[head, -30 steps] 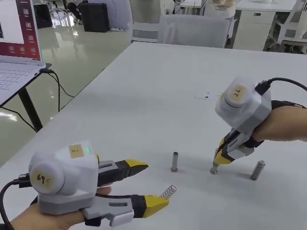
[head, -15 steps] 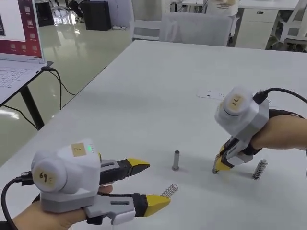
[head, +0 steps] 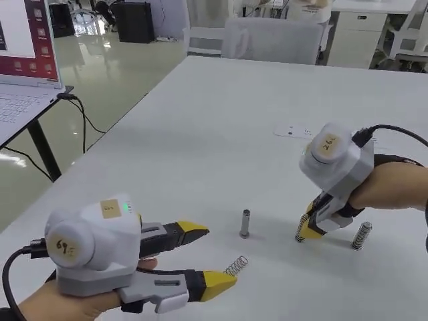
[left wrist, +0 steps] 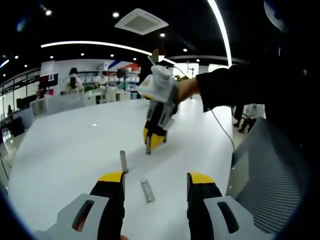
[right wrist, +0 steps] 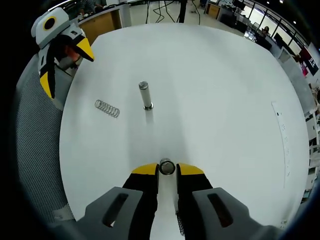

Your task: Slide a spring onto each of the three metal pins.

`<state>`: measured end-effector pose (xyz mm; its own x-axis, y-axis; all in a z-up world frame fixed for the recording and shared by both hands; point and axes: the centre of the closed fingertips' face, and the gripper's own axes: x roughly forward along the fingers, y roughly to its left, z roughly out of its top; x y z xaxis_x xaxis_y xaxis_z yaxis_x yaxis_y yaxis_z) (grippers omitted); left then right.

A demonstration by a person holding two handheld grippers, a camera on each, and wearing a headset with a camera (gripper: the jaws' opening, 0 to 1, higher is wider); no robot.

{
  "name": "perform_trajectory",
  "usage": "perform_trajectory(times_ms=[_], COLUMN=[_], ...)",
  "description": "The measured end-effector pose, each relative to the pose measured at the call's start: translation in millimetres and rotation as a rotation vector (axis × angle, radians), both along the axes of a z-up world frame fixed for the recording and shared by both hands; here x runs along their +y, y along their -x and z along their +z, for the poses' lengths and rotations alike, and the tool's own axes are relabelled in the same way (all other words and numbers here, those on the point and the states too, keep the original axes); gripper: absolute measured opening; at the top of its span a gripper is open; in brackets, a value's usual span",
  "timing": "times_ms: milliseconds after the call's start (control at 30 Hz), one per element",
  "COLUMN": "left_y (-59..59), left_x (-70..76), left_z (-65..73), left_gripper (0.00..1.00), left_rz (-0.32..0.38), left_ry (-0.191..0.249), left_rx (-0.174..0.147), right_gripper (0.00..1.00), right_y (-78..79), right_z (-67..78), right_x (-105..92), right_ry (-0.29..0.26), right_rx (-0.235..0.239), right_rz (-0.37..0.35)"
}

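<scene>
My right gripper (head: 308, 232) narrow, clasping lower-centre pin (right wrist: 167, 166) | my left gripper (head: 219, 257) wide | 1 spring (head: 235, 266) loose | advice: push straight down.

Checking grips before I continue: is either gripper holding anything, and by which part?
The right gripper is shut on the upright silver metal pin, near its top. The left gripper, open, holds nothing.

white left gripper (head: 217, 257) and right gripper (head: 305, 233), black jaws tipped yellow (handwritten yellow labels (head: 329, 142)), black cables (head: 396, 131).
</scene>
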<state>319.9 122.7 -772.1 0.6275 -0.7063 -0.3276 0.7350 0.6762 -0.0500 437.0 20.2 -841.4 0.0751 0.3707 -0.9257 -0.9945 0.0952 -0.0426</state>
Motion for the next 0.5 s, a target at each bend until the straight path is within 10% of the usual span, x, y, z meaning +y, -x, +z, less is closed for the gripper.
perform_trajectory(times_ms=[500], left_y=[0.2], left_x=[-2.4], left_z=[-7.1], left_gripper=[0.43], left_rz=[-0.012], left_ry=[-0.017], left_rx=[0.012], right_gripper=[0.18], right_y=[1.9], right_z=[37.2], right_x=[-6.0], right_ry=[-0.056], right_rx=[-0.079], right_rz=[0.005])
